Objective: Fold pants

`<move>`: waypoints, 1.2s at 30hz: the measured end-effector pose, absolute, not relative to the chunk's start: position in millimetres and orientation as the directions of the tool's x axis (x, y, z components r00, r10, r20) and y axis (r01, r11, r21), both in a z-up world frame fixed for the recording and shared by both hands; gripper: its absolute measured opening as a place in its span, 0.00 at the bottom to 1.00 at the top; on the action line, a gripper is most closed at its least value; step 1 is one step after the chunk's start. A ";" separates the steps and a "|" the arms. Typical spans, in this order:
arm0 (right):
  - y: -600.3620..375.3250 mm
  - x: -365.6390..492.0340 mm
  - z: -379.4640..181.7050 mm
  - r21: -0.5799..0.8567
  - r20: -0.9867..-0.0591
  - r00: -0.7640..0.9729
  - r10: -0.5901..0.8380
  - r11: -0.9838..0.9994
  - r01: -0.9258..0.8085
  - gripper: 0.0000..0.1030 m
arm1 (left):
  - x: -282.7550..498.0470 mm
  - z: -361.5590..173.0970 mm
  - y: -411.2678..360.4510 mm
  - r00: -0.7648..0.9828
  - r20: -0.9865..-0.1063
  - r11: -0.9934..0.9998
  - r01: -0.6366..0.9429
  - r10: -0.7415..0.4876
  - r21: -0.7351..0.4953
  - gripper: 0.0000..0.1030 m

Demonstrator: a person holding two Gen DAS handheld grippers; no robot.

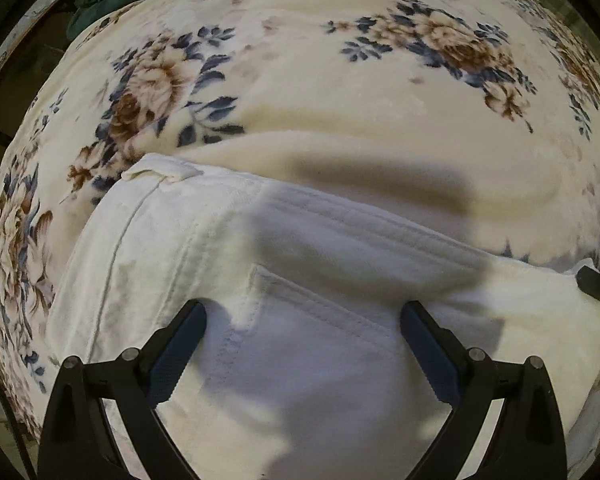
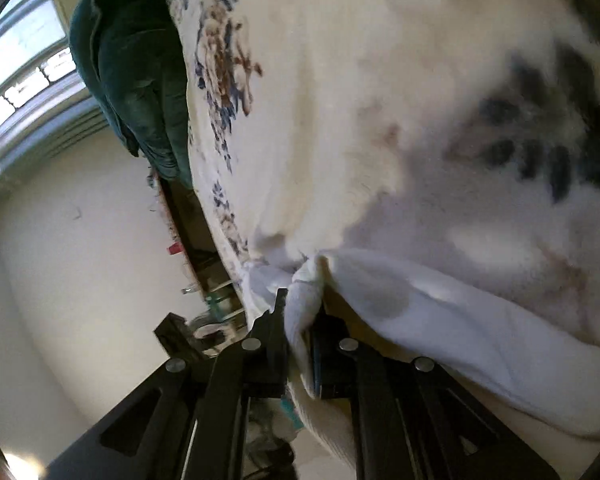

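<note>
Fleecy floral blanket (image 1: 340, 92) | white pants (image 1: 300, 360) (stitched pocket) | right hand-held gripper (image 2: 300, 320) pinching

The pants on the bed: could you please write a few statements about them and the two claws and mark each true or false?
1. The left claw is open above the pants. True.
2. The right claw is open and holds nothing. False: it is shut on a bunch of the pants' fabric.
3. The pants are white. True.
4. The pants lie on a plain grey blanket. False: the blanket is cream with blue and brown flowers.
5. A dark green cushion lies at the bed's far end. True.
</note>
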State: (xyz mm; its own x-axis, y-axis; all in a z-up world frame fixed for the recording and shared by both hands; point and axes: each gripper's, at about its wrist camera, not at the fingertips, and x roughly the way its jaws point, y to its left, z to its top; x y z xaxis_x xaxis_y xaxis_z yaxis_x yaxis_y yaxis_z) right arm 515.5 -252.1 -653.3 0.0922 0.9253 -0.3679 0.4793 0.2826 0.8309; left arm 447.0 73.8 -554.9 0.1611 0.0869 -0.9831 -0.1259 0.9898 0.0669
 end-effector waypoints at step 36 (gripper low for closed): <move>-370.8 465.9 -559.8 0.210 -0.977 -0.022 0.210 0.978 -0.005 0.02 | 478.5 -561.2 -42.4 0.134 -0.988 0.996 0.028 0.080 0.085 0.97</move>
State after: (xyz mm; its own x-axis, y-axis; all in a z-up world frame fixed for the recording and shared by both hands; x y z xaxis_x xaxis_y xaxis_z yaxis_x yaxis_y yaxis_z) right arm 465.9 -370.8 -559.8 -0.0215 0.2103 -0.9774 -0.0053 0.9776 0.2105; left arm 478.5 -42.4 -561.2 0.1339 0.0803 -0.9877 0.0284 0.9960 0.0849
